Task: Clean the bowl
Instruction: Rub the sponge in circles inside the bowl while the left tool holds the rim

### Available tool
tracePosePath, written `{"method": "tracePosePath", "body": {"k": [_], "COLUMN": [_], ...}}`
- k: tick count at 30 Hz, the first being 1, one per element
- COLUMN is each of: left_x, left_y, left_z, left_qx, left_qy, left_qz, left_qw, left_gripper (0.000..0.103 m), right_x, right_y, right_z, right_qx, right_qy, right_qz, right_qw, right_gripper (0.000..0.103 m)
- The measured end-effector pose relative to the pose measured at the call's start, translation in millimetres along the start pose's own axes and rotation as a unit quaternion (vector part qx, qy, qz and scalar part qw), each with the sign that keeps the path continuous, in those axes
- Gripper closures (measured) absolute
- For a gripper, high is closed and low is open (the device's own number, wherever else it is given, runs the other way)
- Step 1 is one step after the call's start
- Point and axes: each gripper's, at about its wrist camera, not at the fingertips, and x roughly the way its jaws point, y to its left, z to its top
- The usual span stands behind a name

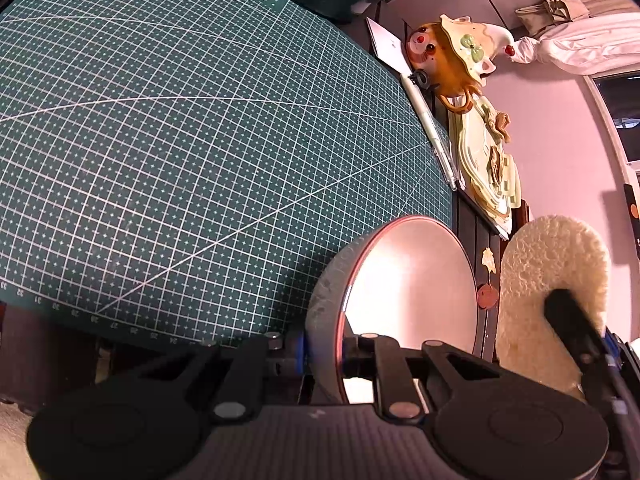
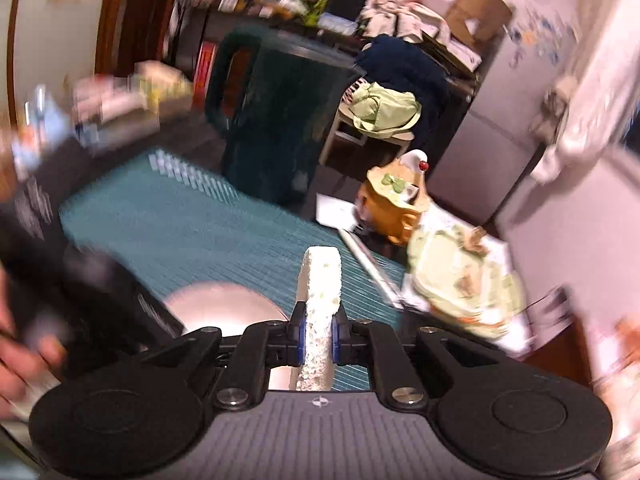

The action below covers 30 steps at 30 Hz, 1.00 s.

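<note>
Left wrist view: the left gripper is clamped on the rim of the bowl, which is tipped on edge above the green cutting mat.
Sponge: the right gripper pinches the pale sponge upright between its pads.
Position: sponge just right of the bowl's open face, whether touching is unclear.
Hand: a person's hand grips the left tool, blurred.

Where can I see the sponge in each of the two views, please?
Left wrist view: the sponge is at the lower right, beside the bowl.
Right wrist view: the sponge is at the lower centre, pinched edge-on in the right gripper.
Shared landmark: the green cutting mat.
</note>
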Motion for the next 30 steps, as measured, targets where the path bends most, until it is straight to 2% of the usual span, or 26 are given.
{"method": "tracePosePath", "body": {"k": [2,6,12,18,24,28,30], "left_x": [0,0,1,1,0,1,1], "left_y": [-2,-5,-10,-12,-10,-11,-12], "left_z": [0,-1,-2,-4,-3,-3,-2], "left_qx": [0.001,0.004,0.008,0.011,0.005,0.008,0.009], "left_qy": [-0.002,-0.005,-0.009,-0.012,-0.011,-0.01,-0.011], "left_qz": [0.004,0.012,0.025,0.034,0.032,0.034,0.035], "left_qw": [1.0,0.9999,0.9996,0.9993,0.9994,0.9993,0.9993], "left_gripper": [0.087,0.087,0.087,0.087,0.087,0.087,0.087], "right_x": [4,23,40,51,62,64,59], "right_y": [-11,-14,-21,-14,-3,8,22], "right_z": [3,-5,-30,-36,-42,-45,-47], "right_qx": [0.058,0.092,0.117,0.097,0.065,0.001,-0.061], "right_qy": [0.007,0.024,0.042,0.052,0.061,0.051,0.031], "right_qz": [0.047,0.079,0.122,0.144,0.129,0.076,0.027], "right_qw": [0.997,0.992,0.985,0.983,0.988,0.996,0.997], "right_gripper": [0.093,0.093,0.093,0.093,0.093,0.093,0.093]}}
